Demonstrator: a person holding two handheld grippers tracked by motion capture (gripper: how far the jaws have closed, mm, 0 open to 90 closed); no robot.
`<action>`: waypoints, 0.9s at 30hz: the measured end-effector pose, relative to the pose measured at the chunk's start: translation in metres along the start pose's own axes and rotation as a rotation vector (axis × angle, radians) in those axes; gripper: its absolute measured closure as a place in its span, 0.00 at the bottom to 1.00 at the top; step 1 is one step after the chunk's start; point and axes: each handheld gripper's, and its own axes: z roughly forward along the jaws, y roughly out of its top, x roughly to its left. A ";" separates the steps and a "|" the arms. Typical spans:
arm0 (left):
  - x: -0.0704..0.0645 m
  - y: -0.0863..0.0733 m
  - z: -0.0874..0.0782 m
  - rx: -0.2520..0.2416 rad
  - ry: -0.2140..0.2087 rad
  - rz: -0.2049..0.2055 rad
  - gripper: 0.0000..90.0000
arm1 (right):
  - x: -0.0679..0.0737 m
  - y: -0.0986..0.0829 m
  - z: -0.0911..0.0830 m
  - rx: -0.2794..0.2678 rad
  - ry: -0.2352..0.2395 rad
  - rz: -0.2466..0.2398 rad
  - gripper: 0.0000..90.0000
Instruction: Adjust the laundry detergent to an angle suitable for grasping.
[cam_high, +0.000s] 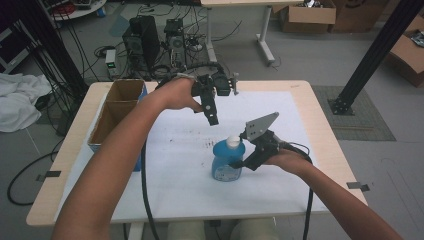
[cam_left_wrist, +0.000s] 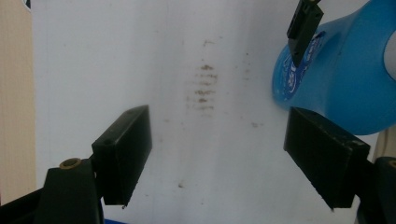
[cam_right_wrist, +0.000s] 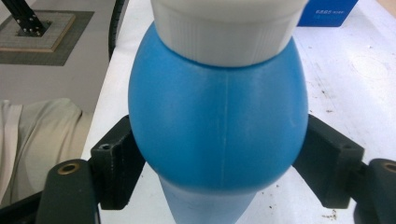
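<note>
A blue bottle (cam_high: 226, 162) with a white ribbed cap (cam_right_wrist: 229, 28) stands upright on the white sheet (cam_high: 180, 165) near the table's middle, its rounded shoulder clamped between the right gripper (cam_high: 239, 162) jaws.

High view: even, soft overhead light, slightly dim and cool; picture somewhat soft and grainy. Weak shadow beneath the blue bottle (cam_high: 227, 162) on the white sheet (cam_high: 175, 165); floor toward 10 o'clock darker. Left gripper view: sheet bright, near washed out; bottle at 2 o'clock blurred; claw pads (cam_left_wrist: 125, 151) fairly sharp. Right gripper view: bottle close, soft-focus, gentle sheen on its shoulder; white cap (cam_right_wrist: 229, 28) pale, low contrast; background blurred.
</note>
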 end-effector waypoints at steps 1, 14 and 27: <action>0.000 0.000 0.000 0.000 0.000 0.000 0.27 | 0.000 0.000 0.000 0.000 0.000 0.000 0.27; 0.001 -0.002 0.000 -0.001 0.003 -0.006 0.27 | 0.002 0.000 -0.006 -0.015 -0.009 0.034 0.19; 0.001 -0.003 0.000 -0.001 0.001 -0.014 0.27 | 0.002 0.000 -0.017 -0.024 -0.014 0.064 0.17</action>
